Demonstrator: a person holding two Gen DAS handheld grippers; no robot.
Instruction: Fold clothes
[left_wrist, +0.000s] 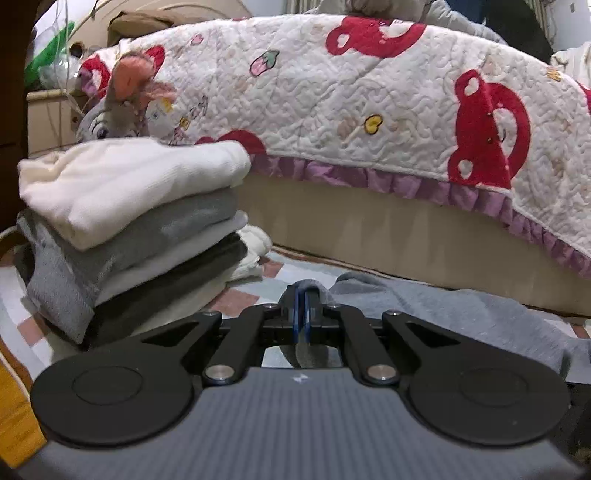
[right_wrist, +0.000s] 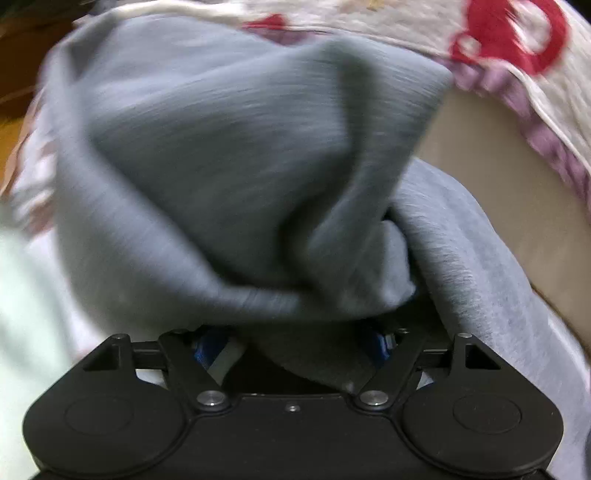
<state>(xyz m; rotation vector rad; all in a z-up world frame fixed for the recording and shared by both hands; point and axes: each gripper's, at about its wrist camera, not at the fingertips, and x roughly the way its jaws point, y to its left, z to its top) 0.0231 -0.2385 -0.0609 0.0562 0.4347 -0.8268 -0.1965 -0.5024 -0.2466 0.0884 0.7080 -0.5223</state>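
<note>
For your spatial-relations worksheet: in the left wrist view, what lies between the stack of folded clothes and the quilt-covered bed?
A crumpled cream garment fills that gap, lying against the stack of folded clothes before the bed.

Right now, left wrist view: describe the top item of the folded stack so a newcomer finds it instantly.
Find the quilt with red bears draped across the back. Below its left end stands a stack of folded clothes. The top item is a cream-white folded garment, the brightest and thickest layer, lying on a grey one.

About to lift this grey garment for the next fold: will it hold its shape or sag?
Probably sag: the grey garment already bunches into soft folds over the right gripper. It looks like a thick knit, so likely clingy, not slippery. The left gripper pinches one edge; the rest trails limp on the bed.
</note>
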